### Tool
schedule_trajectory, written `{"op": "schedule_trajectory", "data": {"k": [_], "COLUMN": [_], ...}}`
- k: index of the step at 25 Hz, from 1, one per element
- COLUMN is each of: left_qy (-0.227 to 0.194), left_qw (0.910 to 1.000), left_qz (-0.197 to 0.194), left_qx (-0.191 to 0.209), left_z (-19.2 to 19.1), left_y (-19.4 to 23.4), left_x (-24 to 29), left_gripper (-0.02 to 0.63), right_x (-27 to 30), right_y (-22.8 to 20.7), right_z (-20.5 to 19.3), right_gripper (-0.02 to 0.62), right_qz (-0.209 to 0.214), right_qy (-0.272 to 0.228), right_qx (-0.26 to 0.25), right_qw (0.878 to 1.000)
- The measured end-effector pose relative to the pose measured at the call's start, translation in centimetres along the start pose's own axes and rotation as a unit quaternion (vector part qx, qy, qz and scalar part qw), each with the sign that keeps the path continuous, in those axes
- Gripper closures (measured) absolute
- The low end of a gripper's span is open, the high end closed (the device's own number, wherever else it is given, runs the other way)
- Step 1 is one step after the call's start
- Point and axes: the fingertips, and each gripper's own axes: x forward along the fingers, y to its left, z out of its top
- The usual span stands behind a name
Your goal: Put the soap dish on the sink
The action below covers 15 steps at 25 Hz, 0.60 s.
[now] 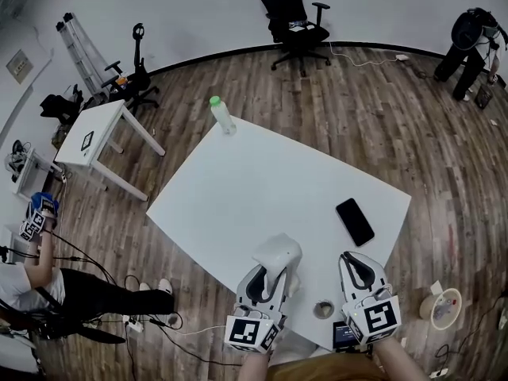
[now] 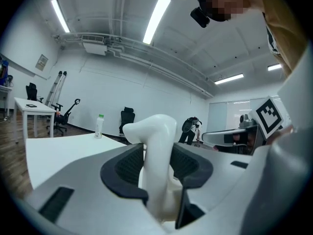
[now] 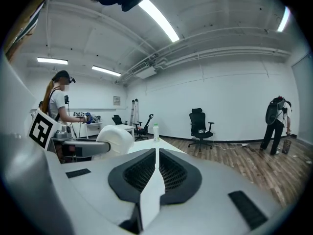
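A white, rounded soap dish (image 1: 279,252) is clamped on edge between the jaws of my left gripper (image 1: 272,273), low over the near edge of the white table (image 1: 262,181). The left gripper view shows the soap dish (image 2: 155,146) standing upright between the dark pads (image 2: 128,168) of the left gripper (image 2: 156,173). My right gripper (image 1: 355,260) hovers beside it to the right, jaws together with nothing in them. From the right gripper view the soap dish (image 3: 115,138) appears at the left, past the shut right gripper (image 3: 155,173). No sink shows in any view.
A black phone (image 1: 354,221) lies on the table's right part and a green-capped bottle (image 1: 221,114) stands at its far corner. A small round object (image 1: 323,309) sits at the near edge. A small white desk (image 1: 91,133), an office chair (image 1: 294,14) and two people (image 1: 40,284) (image 1: 472,42) are around.
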Motion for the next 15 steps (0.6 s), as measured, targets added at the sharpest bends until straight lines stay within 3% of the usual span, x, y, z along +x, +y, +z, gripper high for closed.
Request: {"op": "schedule_trajectory", "data": {"k": [15], "left_qy": [0.071], "left_qw": [0.9961], "left_qz": [-0.009], "left_qx": [-0.052], "left_z": [-7.6], "left_y": [0.6], "left_x": [2.1], "left_gripper": [0.440], "right_x": [1.8], "right_y": [-0.4], "right_z": [-7.8], "right_gripper": [0.584], "right_qz": [0.000], "right_qy": [0.090], "right_qx": [0.014], "right_qw": [0.996]}}
